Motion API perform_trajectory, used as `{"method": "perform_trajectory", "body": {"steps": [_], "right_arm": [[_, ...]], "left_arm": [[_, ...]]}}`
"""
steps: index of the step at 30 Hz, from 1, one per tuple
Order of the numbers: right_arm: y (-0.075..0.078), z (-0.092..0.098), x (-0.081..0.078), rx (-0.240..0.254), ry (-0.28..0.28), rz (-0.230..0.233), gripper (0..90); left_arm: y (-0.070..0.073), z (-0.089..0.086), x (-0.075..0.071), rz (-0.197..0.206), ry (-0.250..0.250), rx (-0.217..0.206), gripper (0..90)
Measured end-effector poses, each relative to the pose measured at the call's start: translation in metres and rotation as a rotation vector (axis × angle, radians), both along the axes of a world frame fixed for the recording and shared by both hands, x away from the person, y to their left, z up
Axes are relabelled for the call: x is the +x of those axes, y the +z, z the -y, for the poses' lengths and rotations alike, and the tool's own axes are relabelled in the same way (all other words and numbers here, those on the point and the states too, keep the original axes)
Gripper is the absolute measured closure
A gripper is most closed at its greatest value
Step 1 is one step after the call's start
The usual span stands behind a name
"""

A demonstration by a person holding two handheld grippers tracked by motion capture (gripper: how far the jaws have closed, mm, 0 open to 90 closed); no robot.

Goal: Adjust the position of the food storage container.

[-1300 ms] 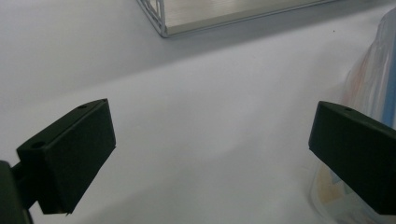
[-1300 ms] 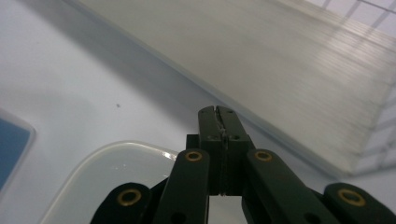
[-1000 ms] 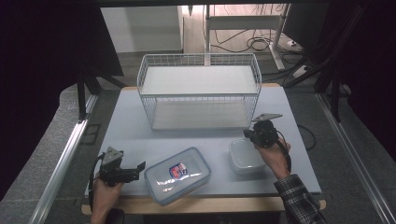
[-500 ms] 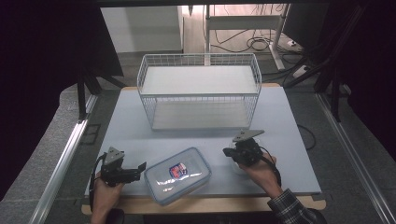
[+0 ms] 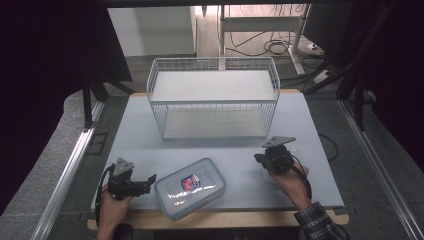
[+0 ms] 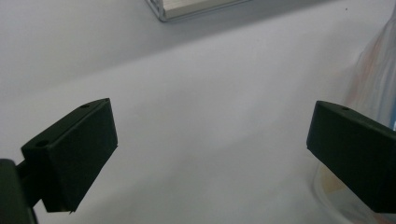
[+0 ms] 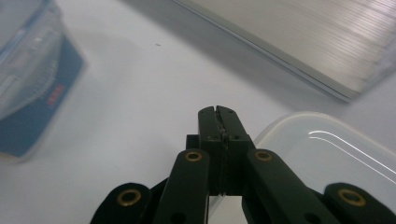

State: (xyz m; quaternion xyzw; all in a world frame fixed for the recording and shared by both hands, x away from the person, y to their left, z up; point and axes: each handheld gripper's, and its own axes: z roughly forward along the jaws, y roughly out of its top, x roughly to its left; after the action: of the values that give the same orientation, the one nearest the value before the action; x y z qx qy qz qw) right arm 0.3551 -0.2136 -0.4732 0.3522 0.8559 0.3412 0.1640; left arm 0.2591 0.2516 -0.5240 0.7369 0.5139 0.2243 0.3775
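A clear lidded box (image 5: 190,187) with a blue and red label lies near the table's front edge, also at the left of the right gripper view (image 7: 28,84). My left gripper (image 5: 149,181) rests just left of it, open wide (image 6: 210,154), with bare table between the jaws and the box's edge (image 6: 373,88) beside the right jaw. My right gripper (image 5: 258,159) is low at the front right, shut (image 7: 218,114); I see nothing between its jaws. A small white open container (image 7: 327,154) lies close against it, mostly hidden under gripper and hand in the high view.
A white wire basket (image 5: 214,97) stands at the middle back of the grey table (image 5: 235,150); its base shows in the gripper views (image 6: 196,7) (image 7: 303,42). Metal rails run down both sides of the table.
My right gripper came down and leftward from behind the small white container to sit over it, hiding it. The left gripper and the lidded box have stayed put.
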Motion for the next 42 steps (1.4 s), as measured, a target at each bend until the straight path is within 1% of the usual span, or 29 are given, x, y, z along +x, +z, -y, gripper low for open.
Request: {"method": "perform_trajectory", "body": {"steps": [3, 5, 8, 11, 12, 14, 16, 17, 18, 20, 21, 23, 24, 26, 28, 29, 31, 32, 33, 34, 35, 38, 42], "right_arm": [[0.001, 0.015, 0.002, 0.004, -0.039, -0.001, 89.5], [0.001, 0.022, 0.003, 0.009, -0.050, 0.000, 89.5], [0.002, 0.031, 0.003, 0.003, -0.073, 0.003, 89.5], [0.003, 0.040, 0.004, -0.007, -0.098, 0.008, 89.5], [0.003, 0.044, 0.004, -0.010, -0.108, 0.009, 89.5], [0.003, 0.049, 0.004, -0.010, -0.120, 0.010, 89.5], [0.003, 0.052, 0.004, -0.008, -0.131, 0.011, 89.5], [0.003, 0.053, 0.004, -0.009, -0.133, 0.014, 89.5], [0.004, 0.053, 0.003, -0.012, -0.135, 0.020, 89.5], [0.005, 0.052, 0.000, -0.003, -0.127, 0.033, 89.3], [0.007, 0.052, -0.001, 0.010, -0.121, 0.039, 88.9], [0.009, 0.050, -0.005, 0.021, -0.106, 0.055, 87.9], [0.010, 0.049, -0.007, 0.023, -0.100, 0.060, 87.5], [0.010, 0.046, -0.010, 0.026, -0.082, 0.069, 87.1], [0.010, 0.043, -0.014, 0.029, -0.066, 0.068, 87.1], [0.010, 0.041, -0.015, 0.028, -0.059, 0.069, 87.1], [0.009, 0.038, -0.019, 0.035, -0.045, 0.064, 87.1], [0.009, 0.036, -0.020, 0.039, -0.037, 0.060, 87.0], [0.009, 0.035, -0.022, 0.043, -0.030, 0.056, 86.9], [0.009, 0.034, -0.024, 0.050, -0.024, 0.052, 86.6], [0.008, 0.033, -0.025, 0.056, -0.015, 0.047, 86.2], [0.007, 0.029, -0.028, 0.064, 0.007, 0.031, 85.5], [0.005, 0.025, -0.030, 0.075, 0.026, 0.014, 85.3]], "left_arm": [[0.000, -0.002, 0.000, -0.016, 0.022, 0.001, 1.8], [0.001, -0.005, -0.001, -0.023, 0.027, -0.004, 1.8], [0.002, -0.006, -0.002, -0.037, 0.025, -0.008, 1.7], [0.003, -0.008, -0.008, -0.056, 0.006, -0.024, 2.0], [0.003, -0.007, -0.011, -0.059, 0.001, -0.013, 2.6], [0.004, -0.005, -0.015, -0.061, -0.004, 0.021, 3.9], [0.004, -0.004, -0.020, -0.071, -0.010, 0.036, 4.3], [0.005, -0.003, -0.023, -0.079, -0.009, 0.034, 4.8], [0.006, -0.004, -0.025, -0.091, -0.012, 0.020, 6.2], [0.006, -0.004, -0.030, -0.109, -0.028, -0.023, 9.1], [0.007, -0.004, -0.034, -0.115, -0.035, -0.032, 11.5], [0.007, -0.001, -0.041, -0.119, -0.048, -0.021, 19.6], [0.007, 0.001, -0.045, -0.124, -0.059, -0.027, 23.2], [0.007, 0.005, -0.052, -0.142, -0.096, -0.039, 38.8], [0.006, 0.012, -0.057, -0.163, -0.147, -0.042, 53.2], [0.005, 0.015, -0.058, -0.171, -0.167, -0.033, 59.6], [0.004, 0.022, -0.057, -0.199, -0.208, -0.021, 68.4], [0.004, 0.026, -0.057, -0.203, -0.218, -0.013, 72.1], [0.005, 0.028, -0.056, -0.210, -0.227, -0.023, 75.3], [0.004, 0.031, -0.056, -0.214, -0.223, -0.020, 79.0], [0.004, 0.033, -0.055, -0.216, -0.219, -0.006, 80.9], [0.003, 0.035, -0.051, -0.224, -0.209, 0.000, 84.2], [0.001, 0.037, -0.042, -0.228, -0.204, -0.025, 84.4]]}}
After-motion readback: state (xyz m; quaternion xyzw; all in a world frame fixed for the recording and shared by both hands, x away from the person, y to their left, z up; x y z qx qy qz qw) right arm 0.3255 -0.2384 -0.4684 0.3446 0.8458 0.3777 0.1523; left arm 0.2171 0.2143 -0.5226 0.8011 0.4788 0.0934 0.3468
